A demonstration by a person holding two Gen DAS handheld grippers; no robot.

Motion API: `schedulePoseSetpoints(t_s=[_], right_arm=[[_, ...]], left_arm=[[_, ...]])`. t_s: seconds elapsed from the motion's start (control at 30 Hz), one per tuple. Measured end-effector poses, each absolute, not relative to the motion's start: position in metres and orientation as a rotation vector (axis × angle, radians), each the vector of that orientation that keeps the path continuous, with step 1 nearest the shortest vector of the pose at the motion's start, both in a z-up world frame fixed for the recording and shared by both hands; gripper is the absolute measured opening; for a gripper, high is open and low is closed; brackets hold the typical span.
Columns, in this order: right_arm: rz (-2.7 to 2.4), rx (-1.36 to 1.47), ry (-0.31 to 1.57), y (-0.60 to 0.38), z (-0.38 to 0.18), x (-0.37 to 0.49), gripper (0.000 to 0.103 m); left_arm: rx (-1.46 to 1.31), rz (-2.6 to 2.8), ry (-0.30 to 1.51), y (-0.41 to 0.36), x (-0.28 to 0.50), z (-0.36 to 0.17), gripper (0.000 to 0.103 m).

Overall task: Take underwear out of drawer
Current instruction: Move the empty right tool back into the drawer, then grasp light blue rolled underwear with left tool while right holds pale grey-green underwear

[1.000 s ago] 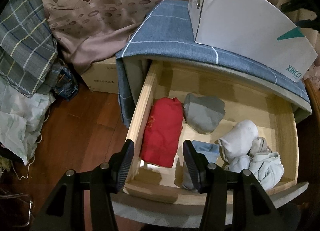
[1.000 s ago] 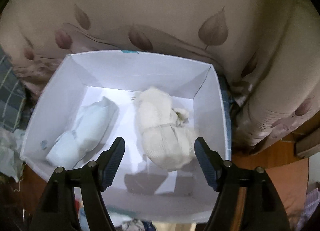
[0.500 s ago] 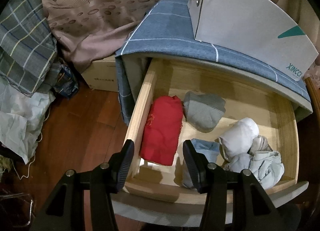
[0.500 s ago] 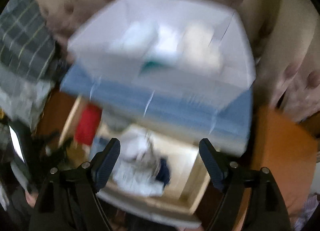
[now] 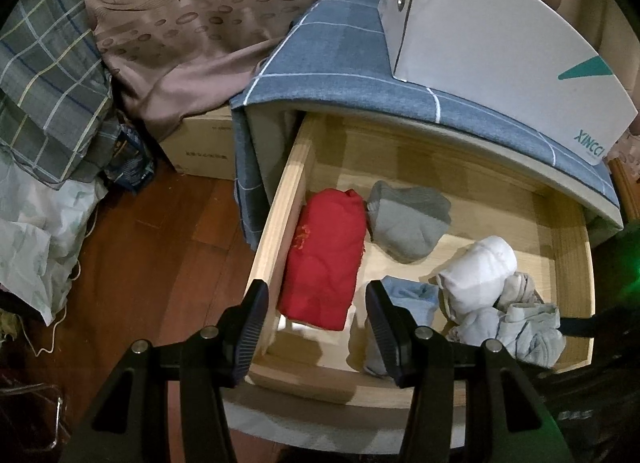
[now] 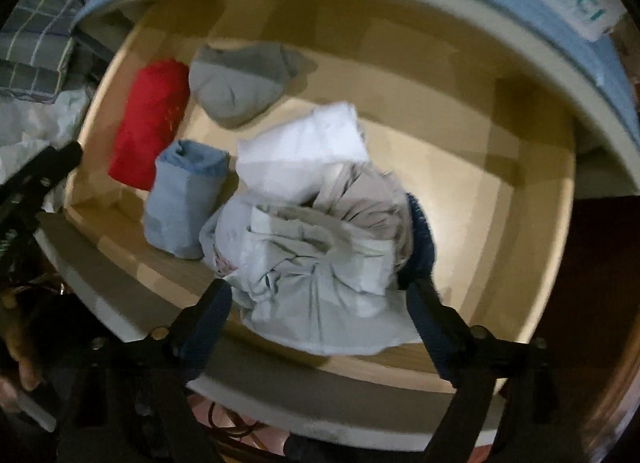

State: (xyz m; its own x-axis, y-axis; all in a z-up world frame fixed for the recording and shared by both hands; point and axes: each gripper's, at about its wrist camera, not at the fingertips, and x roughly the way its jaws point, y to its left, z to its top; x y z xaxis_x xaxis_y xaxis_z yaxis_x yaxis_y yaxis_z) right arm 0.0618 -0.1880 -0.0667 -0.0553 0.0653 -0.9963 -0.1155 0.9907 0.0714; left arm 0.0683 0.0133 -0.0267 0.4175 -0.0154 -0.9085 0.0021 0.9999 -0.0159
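Though the right wrist view is smeared by motion, the wooden drawer (image 6: 532, 199) reads clearly, its near corners cut off by the fisheye rim. From left to right it holds a red roll (image 6: 150, 123), a grey bundle (image 6: 240, 87), a blue roll (image 6: 182, 199), a white piece (image 6: 304, 147) and a pale crumpled underwear (image 6: 316, 263) with something dark blue half hidden behind. The left gripper (image 5: 314, 327) hangs half open and empty over the drawer's left front corner. The right gripper (image 6: 320, 305), its jaws just opening wide, straddles the crumpled piece without pressing it.
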Motion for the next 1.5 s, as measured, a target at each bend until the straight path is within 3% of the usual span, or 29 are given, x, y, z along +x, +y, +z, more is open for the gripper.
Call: schedulePoseSetpoints(t_s=[0.17, 0.3, 0.5, 0.93, 1.5], right_arm=[[0.125, -0.044, 1.634, -0.187, -0.089, 0.059, 0.087], [0.118, 0.003, 1.619, -0.199, -0.091, 0.057, 0.072], [0.081, 0.051, 1.574, -0.227, -0.085, 0.047, 0.066], [-0.033, 0.191, 1.485, -0.303, -0.080, 0.021, 0.061], [-0.031, 0.197, 1.446, -0.304, -0.084, 0.025, 0.060]], left_arm=[[-0.013, -0.011, 1.140, 0.012, 0.068, -0.027, 0.052], [-0.013, -0.012, 1.141, 0.012, 0.068, -0.027, 0.052], [0.001, -0.011, 1.141, 0.010, 0.069, -0.029, 0.052], [0.060, -0.034, 1.163, -0.001, 0.067, -0.031, 0.052], [0.003, -0.154, 1.326, -0.009, 0.081, -0.052, 0.052]])
